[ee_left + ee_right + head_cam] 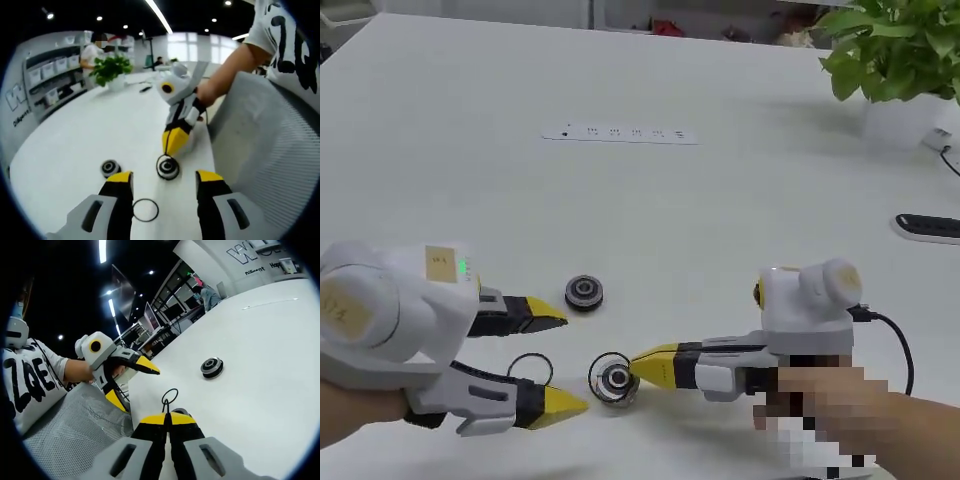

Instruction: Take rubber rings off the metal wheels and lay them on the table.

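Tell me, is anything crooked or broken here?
Nothing is broken. One rubber ring sits crooked, half off the near metal wheel, because the right gripper pinches it. Another ring lies loose on the table, and the far wheel looks normal.

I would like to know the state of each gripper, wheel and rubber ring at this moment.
left gripper: open, holding nothing.
right gripper: shut on the stretched ring.
stretched ring: partly lifted off the near wheel.
near wheel: lying flat on the table.
far wheel: lying flat, dark ring seemingly on.
loose ring: flat on the table, between the left gripper's fingers.
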Action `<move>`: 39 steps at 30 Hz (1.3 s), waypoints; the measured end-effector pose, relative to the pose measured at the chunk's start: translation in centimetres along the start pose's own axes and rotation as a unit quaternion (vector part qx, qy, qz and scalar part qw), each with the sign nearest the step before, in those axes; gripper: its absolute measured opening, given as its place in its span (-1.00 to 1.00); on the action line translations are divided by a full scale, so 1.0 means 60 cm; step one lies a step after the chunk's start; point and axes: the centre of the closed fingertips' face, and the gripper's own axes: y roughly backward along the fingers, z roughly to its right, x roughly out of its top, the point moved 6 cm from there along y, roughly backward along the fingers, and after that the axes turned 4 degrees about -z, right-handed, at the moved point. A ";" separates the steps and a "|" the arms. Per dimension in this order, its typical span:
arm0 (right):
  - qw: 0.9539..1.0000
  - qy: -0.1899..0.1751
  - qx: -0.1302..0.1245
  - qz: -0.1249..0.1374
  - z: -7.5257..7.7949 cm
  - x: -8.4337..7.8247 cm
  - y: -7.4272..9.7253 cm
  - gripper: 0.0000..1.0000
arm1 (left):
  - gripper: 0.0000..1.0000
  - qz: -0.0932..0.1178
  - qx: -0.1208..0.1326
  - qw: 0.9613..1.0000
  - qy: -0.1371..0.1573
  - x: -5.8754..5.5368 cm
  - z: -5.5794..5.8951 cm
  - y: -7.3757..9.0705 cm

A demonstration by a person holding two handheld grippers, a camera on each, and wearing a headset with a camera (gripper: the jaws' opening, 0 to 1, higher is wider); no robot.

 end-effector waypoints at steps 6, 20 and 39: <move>1.000 0.003 0.005 -0.003 -0.003 0.001 -0.001 -1.00 | 0.07 0.001 0.005 1.000 0.003 -0.001 -0.001 0.008; 1.000 0.009 0.013 0.001 -0.015 0.016 0.000 -1.00 | 0.17 0.009 0.018 1.000 0.008 -0.003 -0.003 0.030; 1.000 0.019 0.025 0.002 -0.024 0.044 -0.016 -1.00 | 0.28 0.019 0.040 0.999 0.014 -0.009 -0.015 0.057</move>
